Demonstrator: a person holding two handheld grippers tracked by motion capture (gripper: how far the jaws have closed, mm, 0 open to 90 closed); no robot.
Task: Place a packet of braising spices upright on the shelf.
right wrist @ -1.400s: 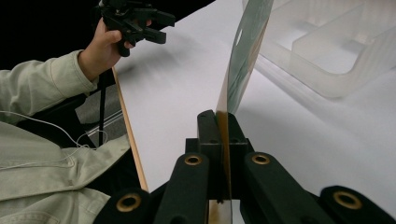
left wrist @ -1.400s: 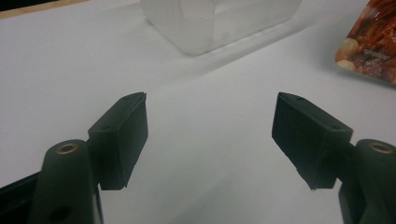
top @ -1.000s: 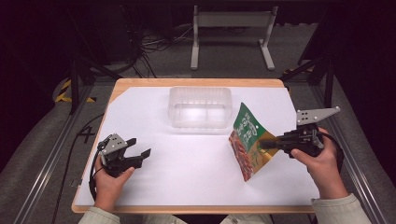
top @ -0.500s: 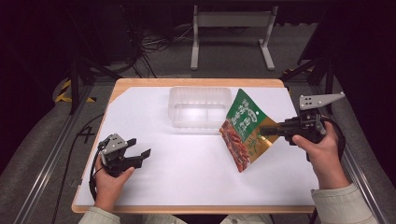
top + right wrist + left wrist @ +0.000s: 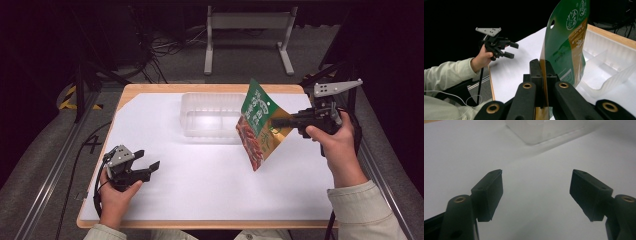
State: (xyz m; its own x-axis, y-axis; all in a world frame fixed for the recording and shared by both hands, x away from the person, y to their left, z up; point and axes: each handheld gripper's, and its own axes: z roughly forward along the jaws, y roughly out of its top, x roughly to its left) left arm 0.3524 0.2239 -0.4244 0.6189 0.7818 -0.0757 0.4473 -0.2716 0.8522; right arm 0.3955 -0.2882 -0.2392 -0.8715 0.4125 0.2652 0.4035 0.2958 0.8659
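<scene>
A green and orange snack pouch (image 5: 258, 122) hangs in the air over the right half of the table, tilted, its top near the clear plastic tray (image 5: 210, 114). My right gripper (image 5: 276, 121) is shut on the pouch's edge; in the right gripper view the pouch (image 5: 567, 42) stands up between the closed jaws of that gripper (image 5: 542, 75). My left gripper (image 5: 149, 167) rests low at the front left of the white table sheet, open, with nothing between its fingers (image 5: 489, 188). Ahead of it lies a corner of the tray (image 5: 541, 130).
The tray (image 5: 609, 57) has dividers inside and stands at the back centre of the table (image 5: 150, 90). Black floor, cables and a metal stand (image 5: 247, 30) lie beyond the far edge. The left hand and gripper (image 5: 499, 46) are seen farther off in the right gripper view.
My right gripper has lifted the pouch and carried it up and toward the tray's right end. The left gripper has stayed in place, open.
</scene>
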